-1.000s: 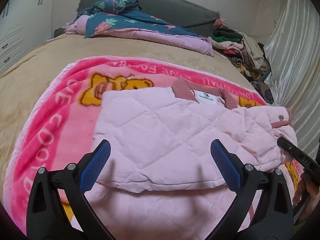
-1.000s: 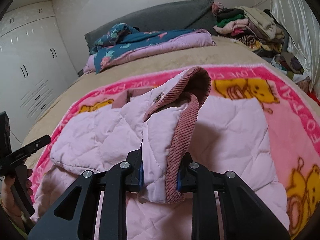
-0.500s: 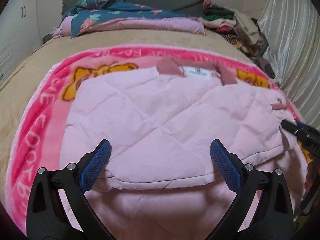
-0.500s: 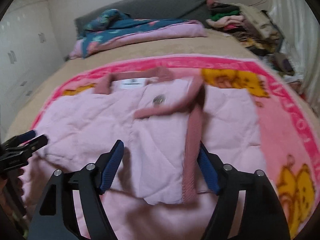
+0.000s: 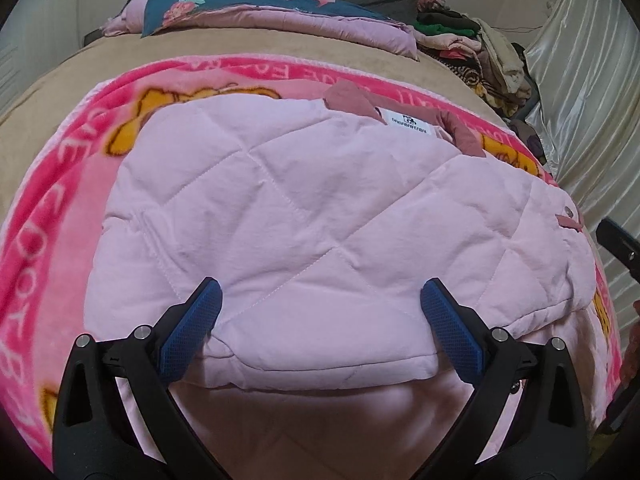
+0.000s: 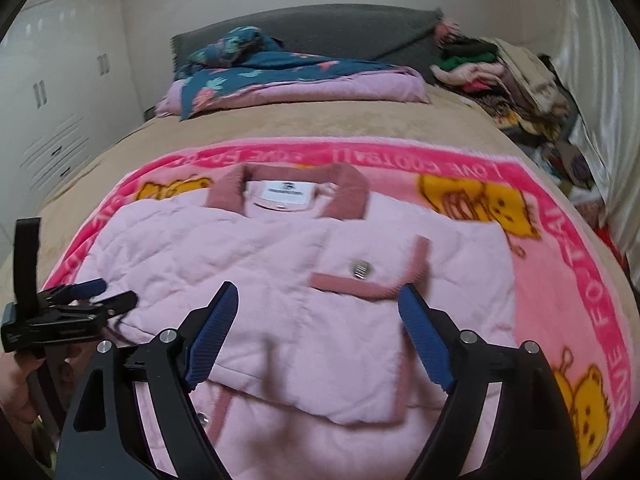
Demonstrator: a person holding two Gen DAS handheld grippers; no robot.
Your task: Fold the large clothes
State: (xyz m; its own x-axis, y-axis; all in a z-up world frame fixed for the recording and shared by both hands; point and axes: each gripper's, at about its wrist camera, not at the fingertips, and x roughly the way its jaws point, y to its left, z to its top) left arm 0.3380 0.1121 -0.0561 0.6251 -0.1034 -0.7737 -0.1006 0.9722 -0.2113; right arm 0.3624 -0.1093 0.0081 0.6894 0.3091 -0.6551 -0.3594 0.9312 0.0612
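A pale pink quilted jacket [image 5: 304, 216] with a dusty-rose collar lies on a pink cartoon blanket [image 5: 52, 200] on the bed, both sleeves folded across its body. My left gripper [image 5: 320, 312] is open and empty, hovering over the near edge of the folded left part. My right gripper [image 6: 318, 320] is open and empty, above the folded right sleeve with its rose cuff [image 6: 356, 286] and metal snap. The jacket [image 6: 280, 280] fills the right wrist view. The left gripper [image 6: 96, 294] shows at that view's left edge.
A tan bedspread [image 6: 320, 124] lies under the blanket. A folded floral and pink quilt [image 6: 288, 80] sits by the grey headboard. A heap of clothes [image 6: 500, 76] is at the far right. White wardrobes [image 6: 52, 112] stand left; a curtain [image 5: 580, 92] hangs right.
My right gripper has opened and let go of the sleeve, which now lies flat across the jacket. My left gripper stayed open and moved closer over the jacket.
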